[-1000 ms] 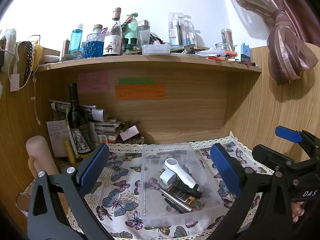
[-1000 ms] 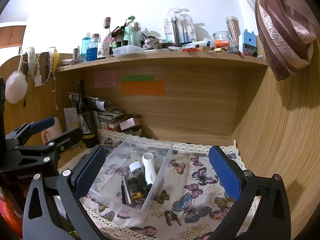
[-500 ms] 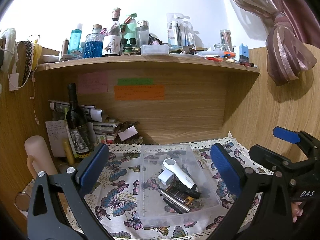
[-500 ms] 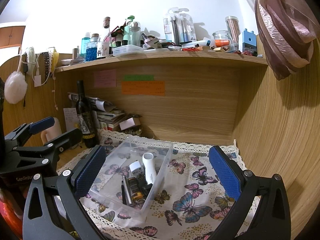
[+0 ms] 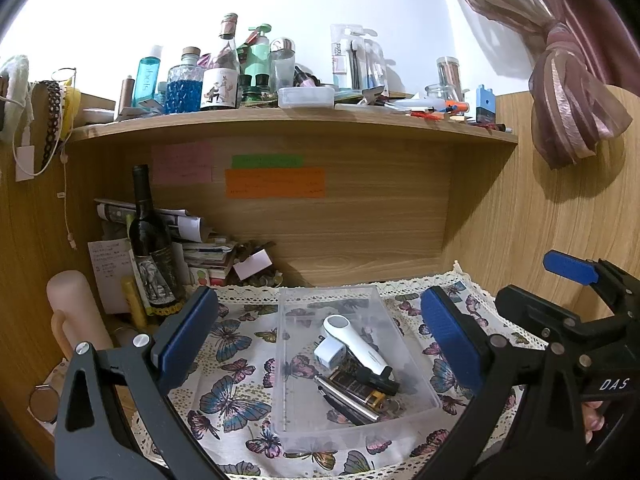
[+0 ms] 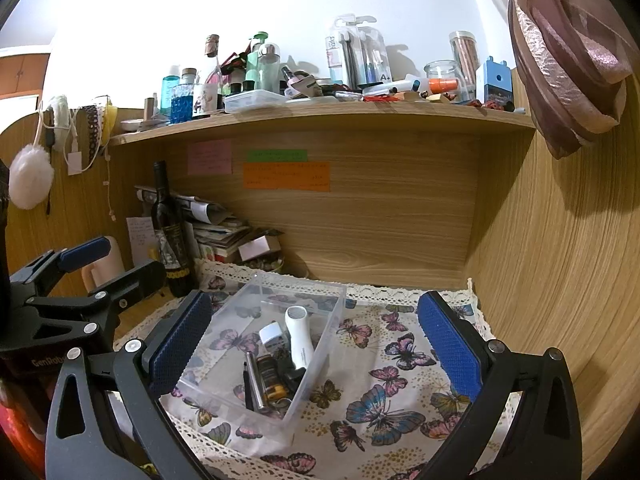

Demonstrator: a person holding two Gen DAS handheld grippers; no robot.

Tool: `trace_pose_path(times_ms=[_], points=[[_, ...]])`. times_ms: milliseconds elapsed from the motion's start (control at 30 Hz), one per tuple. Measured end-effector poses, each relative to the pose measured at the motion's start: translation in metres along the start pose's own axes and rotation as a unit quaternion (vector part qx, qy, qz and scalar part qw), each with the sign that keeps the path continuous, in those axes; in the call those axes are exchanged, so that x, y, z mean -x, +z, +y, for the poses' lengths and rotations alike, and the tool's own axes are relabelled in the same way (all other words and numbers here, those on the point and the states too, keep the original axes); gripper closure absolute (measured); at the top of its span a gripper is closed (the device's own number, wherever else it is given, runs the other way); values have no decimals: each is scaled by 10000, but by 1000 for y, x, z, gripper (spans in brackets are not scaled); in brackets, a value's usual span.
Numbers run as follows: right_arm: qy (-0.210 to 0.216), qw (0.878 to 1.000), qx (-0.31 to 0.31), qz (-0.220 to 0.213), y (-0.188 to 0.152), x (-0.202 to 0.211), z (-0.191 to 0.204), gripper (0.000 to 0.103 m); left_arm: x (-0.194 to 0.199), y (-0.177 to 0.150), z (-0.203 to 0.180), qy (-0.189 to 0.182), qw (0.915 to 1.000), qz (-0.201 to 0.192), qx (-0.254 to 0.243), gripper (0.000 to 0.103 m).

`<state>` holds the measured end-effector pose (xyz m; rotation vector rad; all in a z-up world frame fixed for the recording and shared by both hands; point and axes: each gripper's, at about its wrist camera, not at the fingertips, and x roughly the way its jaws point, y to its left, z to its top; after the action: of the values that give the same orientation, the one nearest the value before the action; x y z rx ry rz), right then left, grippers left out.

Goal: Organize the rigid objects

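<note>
Left wrist view looks down on a clear plastic bin (image 5: 288, 364) lying on a butterfly-print cloth (image 5: 236, 392) at 6 o'clock. Inside it, toward its 3 o'clock side, lie a white handheld device (image 5: 354, 344), a small white block (image 5: 330, 352) touching it, a silver pen-like stick (image 5: 348, 400) and some dark small items too jumbled to name. The left gripper (image 5: 320, 332) hangs above the bin with both blue pads spread wide, holding nothing. The right gripper (image 6: 312, 332) is likewise wide apart and empty; in the right wrist view the bin (image 6: 320, 344) sits under its 9 o'clock pad, and bare cloth (image 6: 384, 392) lies between the fingers. At 9 o'clock from the bin a dark wine bottle (image 5: 154, 248) stands upright before a stack of papers (image 5: 200, 248). On the back panel at 12 o'clock are pink, green and orange notes (image 5: 274, 182). Above them a wooden shelf (image 5: 280, 126) carries crowded bottles and jars. A mauve curtain (image 5: 572, 92) hangs knotted at 2 o'clock.
</note>
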<state>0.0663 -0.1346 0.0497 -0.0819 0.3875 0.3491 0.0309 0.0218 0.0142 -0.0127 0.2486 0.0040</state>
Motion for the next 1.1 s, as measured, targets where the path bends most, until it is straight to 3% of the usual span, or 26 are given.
trace_pose_path(times_ms=[1100], points=[[-14,10000,-16,-24,1,2,3,0,2,1,2,-143,9999,-10,11,0]])
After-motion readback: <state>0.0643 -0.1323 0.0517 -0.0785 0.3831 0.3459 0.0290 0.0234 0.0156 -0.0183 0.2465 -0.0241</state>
